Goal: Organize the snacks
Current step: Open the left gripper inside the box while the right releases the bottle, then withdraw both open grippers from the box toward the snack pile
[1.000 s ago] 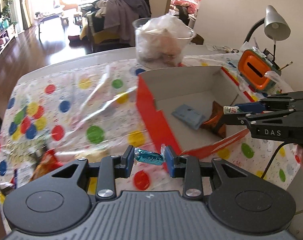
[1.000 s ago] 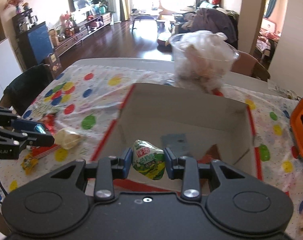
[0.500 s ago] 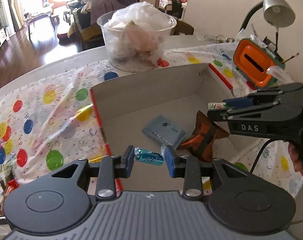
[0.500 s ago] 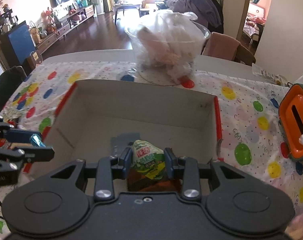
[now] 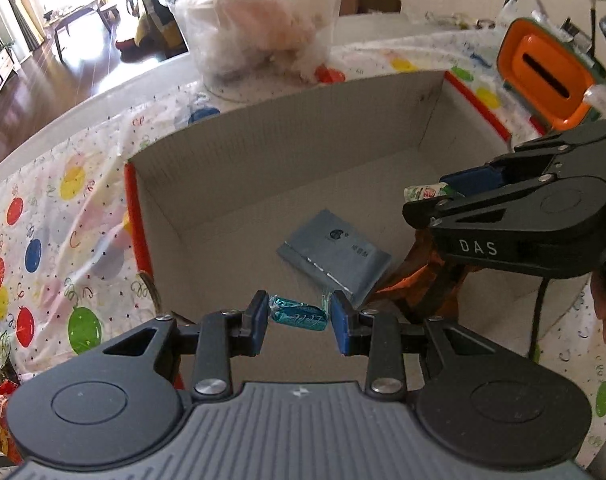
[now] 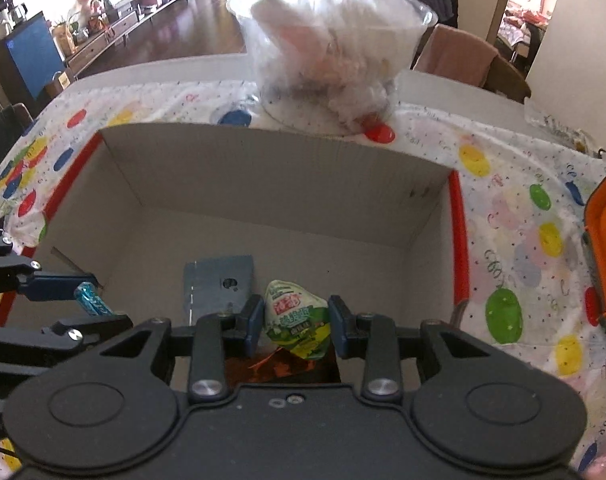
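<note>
Snacks hang over an open cardboard box (image 5: 263,168) with red outer edges, which sits on a tabletop (image 5: 63,208) covered by a cloth printed with coloured balloons. The left tool (image 5: 299,318) is clamped on a small teal-wrapped candy (image 5: 298,317), gripped by its two ends between blue pads, above the near left part of the box. The right tool (image 6: 295,322) is clamped on a green-and-white snack packet (image 6: 297,318), pinched at its sides, above the near right part of the box; in the left wrist view that same tool (image 5: 431,196) reaches in from the right edge with the packet's tip (image 5: 425,192) poking out.

On the box floor lie a flat grey-blue packet (image 5: 335,256) and, just beside it and under the right tool, an orange-brown wrapper (image 5: 423,292). Behind the box stands a clear plastic tub (image 6: 331,48) stuffed with white bags. An orange-topped container (image 5: 543,76) stands beside the box's right wall. At the left edge of the tabletop, more wrapped snacks (image 5: 3,412) are partly visible.
</note>
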Demonstrator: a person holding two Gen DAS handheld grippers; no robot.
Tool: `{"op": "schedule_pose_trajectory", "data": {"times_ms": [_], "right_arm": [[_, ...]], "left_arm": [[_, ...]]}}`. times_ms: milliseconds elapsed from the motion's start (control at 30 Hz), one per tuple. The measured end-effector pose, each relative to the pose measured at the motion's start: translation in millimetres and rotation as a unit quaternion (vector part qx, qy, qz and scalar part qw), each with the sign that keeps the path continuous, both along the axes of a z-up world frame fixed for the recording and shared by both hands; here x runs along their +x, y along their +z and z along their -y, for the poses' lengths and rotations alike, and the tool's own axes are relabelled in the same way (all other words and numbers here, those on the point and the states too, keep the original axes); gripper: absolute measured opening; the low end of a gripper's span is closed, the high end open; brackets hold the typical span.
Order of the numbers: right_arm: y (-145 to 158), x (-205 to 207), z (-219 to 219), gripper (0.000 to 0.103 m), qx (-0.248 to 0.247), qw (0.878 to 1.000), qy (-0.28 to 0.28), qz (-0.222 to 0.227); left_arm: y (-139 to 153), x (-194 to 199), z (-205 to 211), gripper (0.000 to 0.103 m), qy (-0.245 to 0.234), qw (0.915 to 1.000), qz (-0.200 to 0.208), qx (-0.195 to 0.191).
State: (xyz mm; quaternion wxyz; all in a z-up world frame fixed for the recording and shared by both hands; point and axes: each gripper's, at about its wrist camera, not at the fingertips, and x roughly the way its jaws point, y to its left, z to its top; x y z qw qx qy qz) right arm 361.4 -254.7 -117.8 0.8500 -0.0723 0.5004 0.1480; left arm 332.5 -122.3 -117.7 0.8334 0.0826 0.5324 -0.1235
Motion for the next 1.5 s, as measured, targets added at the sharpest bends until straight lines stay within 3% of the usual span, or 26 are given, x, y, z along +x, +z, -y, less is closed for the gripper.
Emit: {"op": "schedule_pose_trajectory", "data": {"times_ms": [267, 667, 800, 1033, 1167, 1500], "right_arm": [[-16.2, 1.1, 2.3, 0.034, -0.005, 1.0, 0.011, -0.028], [-15.6, -2.3, 6.1, 0.037, 0.008, 1.0, 0.009, -0.029], [-13.5, -4.5, 8.6, 0.039, 0.015, 0.999, 0.005, -0.028], [-3.3, -11.3, 9.9, 0.047, 0.028, 0.999, 0.005, -0.019], [5.7, -16.7, 11.3, 0.051, 0.037, 0.999, 0.003, -0.01], [31.8, -36.1, 16.9, 0.066, 0.071, 0.997, -0.003, 0.009]], "left_arm": [[-18.4, 5.5, 9.2, 0.033, 0.004, 0.9994, -0.031, 0.017], [-32.3, 5.2, 14.2, 0.036, 0.009, 0.9988, -0.042, 0.024], [-28.7, 4.3, 11.0, 0.044, 0.015, 0.9991, -0.035, 0.018], [-14.9, -0.5, 2.9, 0.046, 0.021, 0.9995, -0.022, -0.003], [-4.4, -5.7, -1.2, 0.054, 0.022, 0.9997, -0.006, -0.01], [22.3, -22.9, -22.1, 0.056, 0.03, 0.9984, 0.024, -0.04]]}}
